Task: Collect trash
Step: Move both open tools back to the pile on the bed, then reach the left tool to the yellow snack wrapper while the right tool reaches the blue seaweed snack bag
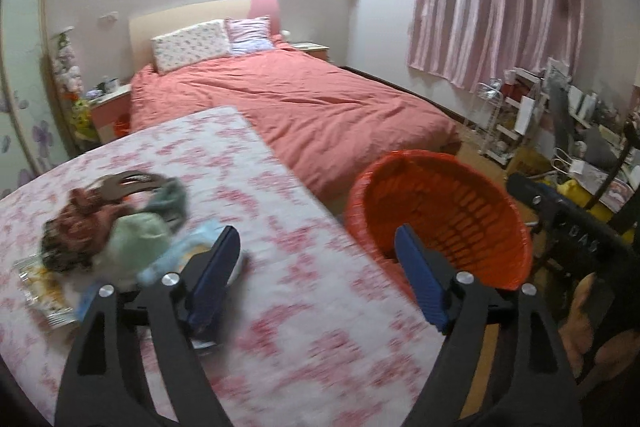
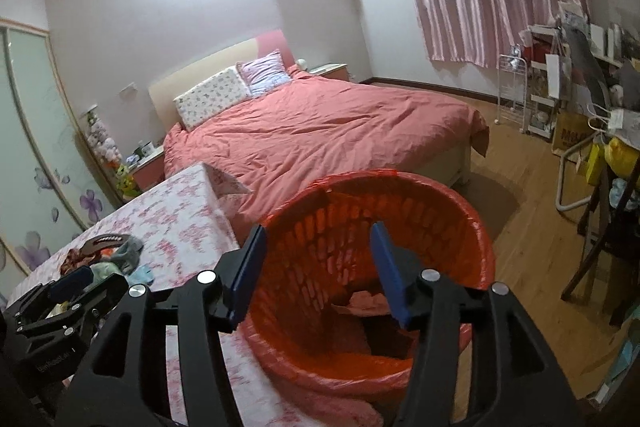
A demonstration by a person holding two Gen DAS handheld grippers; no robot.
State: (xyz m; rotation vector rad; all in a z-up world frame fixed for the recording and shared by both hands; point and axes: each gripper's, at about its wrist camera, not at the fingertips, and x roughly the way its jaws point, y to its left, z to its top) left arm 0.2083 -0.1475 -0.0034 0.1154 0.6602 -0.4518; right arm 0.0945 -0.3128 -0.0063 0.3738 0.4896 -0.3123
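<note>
Left wrist view, progress: a heap of trash [image 1: 116, 227] lies on the floral tabletop [image 1: 304, 291], uncollected: crumpled wrappers, a clear packet, blurred scraps.
Left wrist view, tongs: the left tongs [image 1: 316, 251] stand wide and empty, above the tabletop just right of the heap.
Left wrist view, container: the orange bin [image 1: 440, 211] stands on the floor beside the tabletop.
Right wrist view, tongs: the right tongs [image 2: 318, 251] gape half wide over the bin, holding nothing.
Right wrist view, contents: a pinkish crumpled scrap [image 2: 366, 301] lies at the bottom; otherwise nearly empty.
Judgement: early; most of the heap remains.
</note>
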